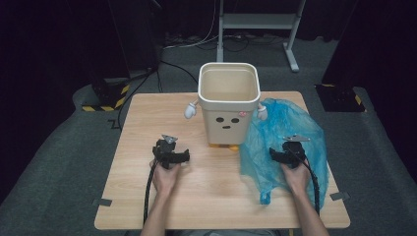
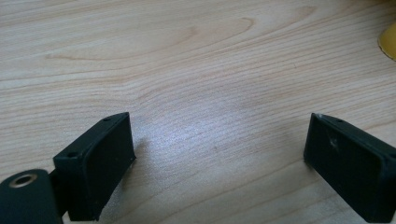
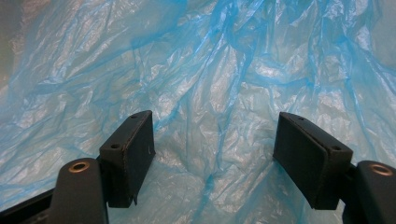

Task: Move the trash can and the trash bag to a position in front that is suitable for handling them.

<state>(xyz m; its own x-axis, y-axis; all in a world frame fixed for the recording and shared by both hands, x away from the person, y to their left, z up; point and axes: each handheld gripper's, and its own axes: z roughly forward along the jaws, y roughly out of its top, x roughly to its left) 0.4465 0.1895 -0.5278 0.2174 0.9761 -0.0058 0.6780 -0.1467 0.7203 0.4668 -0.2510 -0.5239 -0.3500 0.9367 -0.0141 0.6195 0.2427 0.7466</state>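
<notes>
The left gripper [image 1: 169, 147] is hovering over bare wooden table [image 1: 147, 118], its jaws spread wide and grasping nothing. Behind and between the hands, a cream face-printed bin [image 1: 228, 101] is standing upright. The right gripper [image 1: 289, 150] is hanging over the crumpled blue plastic bag [image 1: 275, 123] lying beside the bin, jaws released, with plastic beneath them.

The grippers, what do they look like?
The left gripper and the right gripper are black, each with two flat, blocky jaws. Each carries a small grey three-cornered plate on top, and a thick black cable trails back along each forearm. The forearms are bare: no sleeves or gloves show.
</notes>
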